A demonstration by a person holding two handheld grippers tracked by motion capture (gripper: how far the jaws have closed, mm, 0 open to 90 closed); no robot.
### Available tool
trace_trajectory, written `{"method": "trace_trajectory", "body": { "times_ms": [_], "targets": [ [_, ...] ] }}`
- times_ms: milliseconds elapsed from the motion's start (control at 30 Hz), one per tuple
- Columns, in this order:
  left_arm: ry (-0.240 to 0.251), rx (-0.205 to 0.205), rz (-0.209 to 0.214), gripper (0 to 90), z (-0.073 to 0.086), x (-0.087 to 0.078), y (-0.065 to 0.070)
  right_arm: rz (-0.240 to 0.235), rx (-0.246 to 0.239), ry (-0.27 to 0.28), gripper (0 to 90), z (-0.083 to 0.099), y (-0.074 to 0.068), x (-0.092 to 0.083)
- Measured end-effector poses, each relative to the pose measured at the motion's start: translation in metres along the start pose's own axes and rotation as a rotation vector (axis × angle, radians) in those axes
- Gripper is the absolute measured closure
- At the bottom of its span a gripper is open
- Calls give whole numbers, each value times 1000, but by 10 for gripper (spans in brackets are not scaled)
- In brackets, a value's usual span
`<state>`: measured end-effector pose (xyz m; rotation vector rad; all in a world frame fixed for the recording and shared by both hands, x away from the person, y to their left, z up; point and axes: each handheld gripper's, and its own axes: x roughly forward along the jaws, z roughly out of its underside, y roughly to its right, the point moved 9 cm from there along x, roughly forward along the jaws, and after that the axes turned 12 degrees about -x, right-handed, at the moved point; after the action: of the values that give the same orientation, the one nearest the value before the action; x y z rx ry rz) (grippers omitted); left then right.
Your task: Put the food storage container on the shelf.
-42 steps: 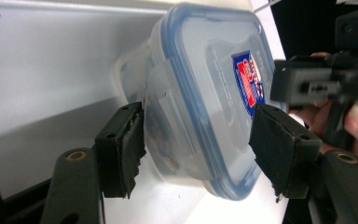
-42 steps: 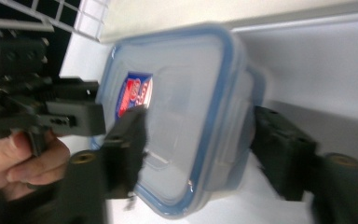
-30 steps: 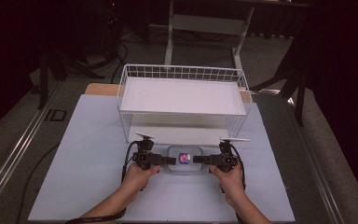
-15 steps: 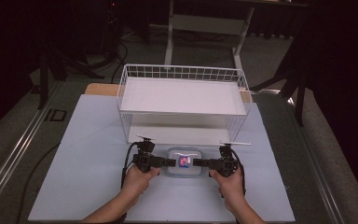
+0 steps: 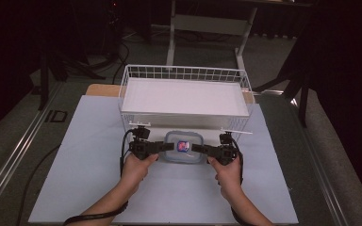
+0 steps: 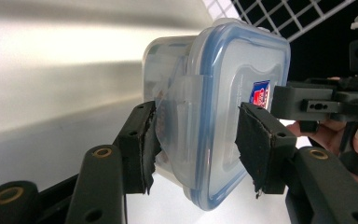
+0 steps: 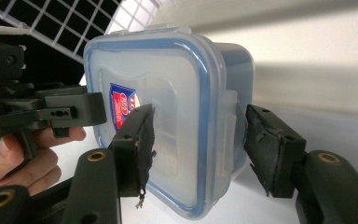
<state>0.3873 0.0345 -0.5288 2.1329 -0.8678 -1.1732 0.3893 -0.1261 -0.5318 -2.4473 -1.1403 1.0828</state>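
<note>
A clear square food container (image 5: 184, 147) with a blue-rimmed lid and a red-and-blue sticker hangs between my two grippers, just in front of the wire basket (image 5: 185, 73). My left gripper (image 5: 170, 146) grips its left side and my right gripper (image 5: 196, 148) its right side. In the left gripper view one pad presses the lid (image 6: 223, 93) and the other the underside by the latch flap; the gripper (image 6: 198, 140) is shut on it. The right gripper view shows the same grip (image 7: 198, 140) on the container (image 7: 177, 84). The container is held off the table.
The white wire basket holds a flat white liner and stands at the back of the pale table mat (image 5: 89, 160). Dark floor, cables and stand legs surround the table. A rail runs along the left edge (image 5: 23, 141).
Both hands have risen with the container between them, carrying it a little closer to the basket's front wall.
</note>
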Motion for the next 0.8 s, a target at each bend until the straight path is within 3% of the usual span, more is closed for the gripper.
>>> {"method": "trace_trajectory", "body": {
  "times_ms": [267, 433, 567, 733, 800],
  "targets": [
    [43, 3, 21, 498, -13, 8, -12, 30, -32, 22, 440, -14, 7, 10],
    [49, -31, 22, 495, -12, 17, -25, 47, -34, 16, 439, -13, 15, 21],
    [46, -35, 12, 492, -12, 23, -33, 54, -12, 2, 439, -11, 20, 28],
    [56, -25, 11, 485, -14, 28, -38, 73, -38, 14, 439, -12, 28, 35],
    [72, 4, 3, 485, -16, 28, -37, 59, -15, 20, 438, -13, 30, 36]
  ]
}}
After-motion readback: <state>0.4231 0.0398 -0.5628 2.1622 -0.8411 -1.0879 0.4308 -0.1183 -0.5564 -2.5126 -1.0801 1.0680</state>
